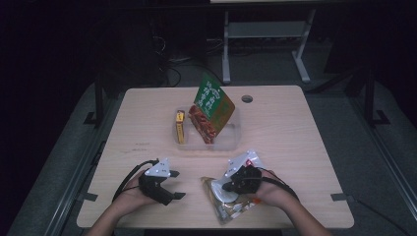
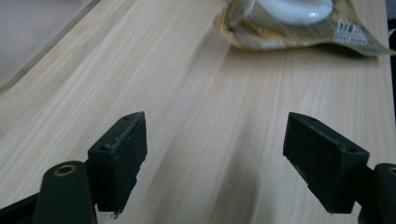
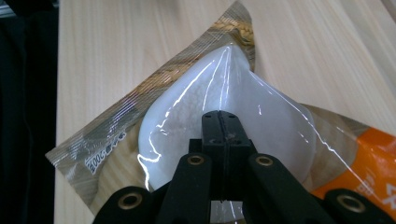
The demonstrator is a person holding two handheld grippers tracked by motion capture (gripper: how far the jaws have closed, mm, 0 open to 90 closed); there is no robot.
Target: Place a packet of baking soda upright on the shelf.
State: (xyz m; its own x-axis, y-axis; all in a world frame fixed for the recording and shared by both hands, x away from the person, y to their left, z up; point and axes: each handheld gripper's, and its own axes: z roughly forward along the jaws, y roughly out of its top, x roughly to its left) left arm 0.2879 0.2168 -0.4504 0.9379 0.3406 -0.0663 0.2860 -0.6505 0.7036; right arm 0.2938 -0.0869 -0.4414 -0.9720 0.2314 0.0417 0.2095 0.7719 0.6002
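Nearest to the camera, two forearms come in from the bottom edge, each hand holding one gripper over the front part of the wooden table (image 1: 295, 128). On the person's right side, the right gripper (image 3: 219, 122) has its jaws pressed fully together on the film of a clear food pouch (image 3: 196, 112), which lies flat near the front edge of the table, with a white, round content inside and an orange printed part at one end. On the other side, the left gripper (image 2: 212, 154) hovers with its jaws wide apart, holding nothing, and the pouch is a little ahead of it. I think the pinch is thin: only film may be caught, so the slippery pouch could slide out or tear when it is lifted, and the heavy white content could swing and pull it free. Farther back stands a transparent tray (image 1: 231, 140) with a green and red snack bag (image 1: 212, 105) leaning inside and a small yellow box (image 1: 180, 127) beside it. That tall bag may block the way if the pouch goes into this tray.
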